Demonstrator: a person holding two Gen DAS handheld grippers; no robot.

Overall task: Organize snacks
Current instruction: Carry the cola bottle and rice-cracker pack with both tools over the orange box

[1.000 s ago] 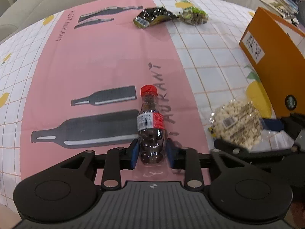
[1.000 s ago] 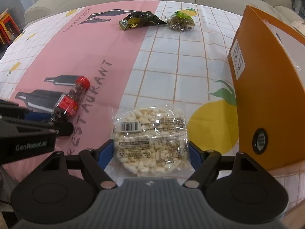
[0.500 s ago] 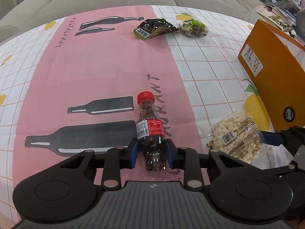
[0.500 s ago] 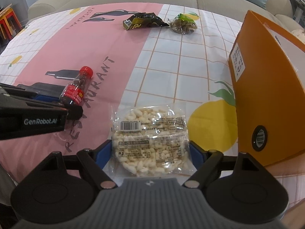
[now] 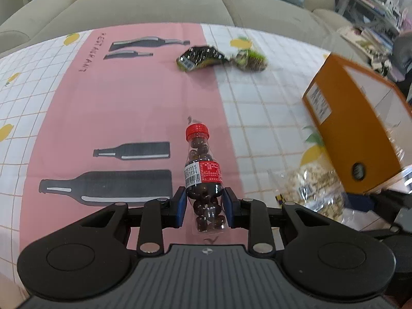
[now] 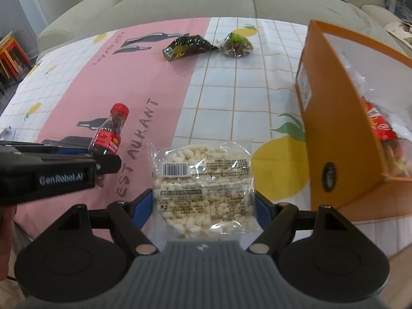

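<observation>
Left wrist view: the left gripper (image 5: 204, 206) is clamped on the bottle (image 5: 203, 177), cap pointing away; the box (image 5: 360, 128) lies to its right.

Right wrist view: the right gripper (image 6: 204, 203) squeezes the rice-puff bag (image 6: 206, 185); the box (image 6: 342, 134) stands just right, nearer this hand.

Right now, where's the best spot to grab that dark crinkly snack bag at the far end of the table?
Probably the snack bag is best pinched across its puffy middle, coming straight down from above. It lies flat on the tablecloth, so there is no edge to slip under. The green packet sits close by its pointed right end, so closing the fingers front to back should avoid bumping it.
</observation>
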